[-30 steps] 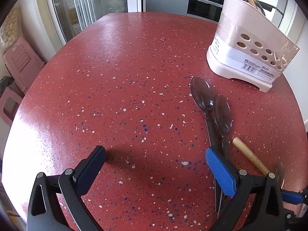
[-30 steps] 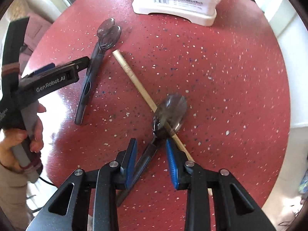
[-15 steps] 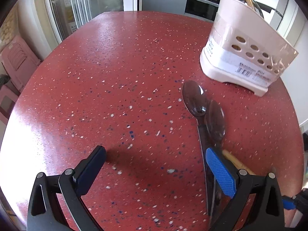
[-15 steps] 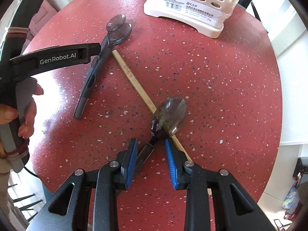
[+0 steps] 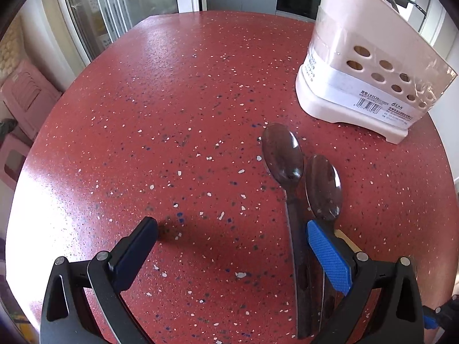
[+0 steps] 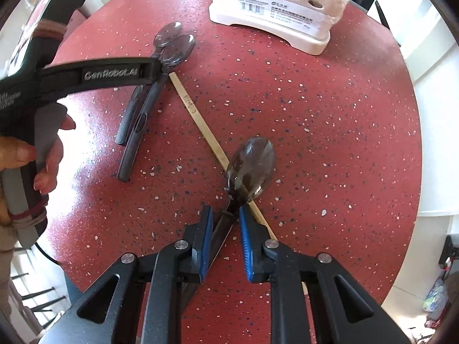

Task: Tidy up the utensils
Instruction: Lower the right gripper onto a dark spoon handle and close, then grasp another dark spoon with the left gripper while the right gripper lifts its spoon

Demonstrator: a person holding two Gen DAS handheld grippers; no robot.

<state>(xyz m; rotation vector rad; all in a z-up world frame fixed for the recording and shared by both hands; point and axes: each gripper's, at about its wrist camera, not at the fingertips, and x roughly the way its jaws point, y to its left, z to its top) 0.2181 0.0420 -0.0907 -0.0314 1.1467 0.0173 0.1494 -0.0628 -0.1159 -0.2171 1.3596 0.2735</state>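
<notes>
One dark spoon (image 6: 251, 166) lies across the chopstick (image 6: 200, 124) near the right gripper (image 6: 225, 215), whose closing jaws should clamp its neck squarely, while the left gripper (image 5: 232, 235) gapes empty.

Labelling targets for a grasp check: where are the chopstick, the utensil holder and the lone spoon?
chopstick (image 6: 198, 117), right wrist view, mid-shaft.
utensil holder (image 5: 352, 109), left wrist view, base wall.
lone spoon (image 6: 252, 166), right wrist view, bowl.
</notes>
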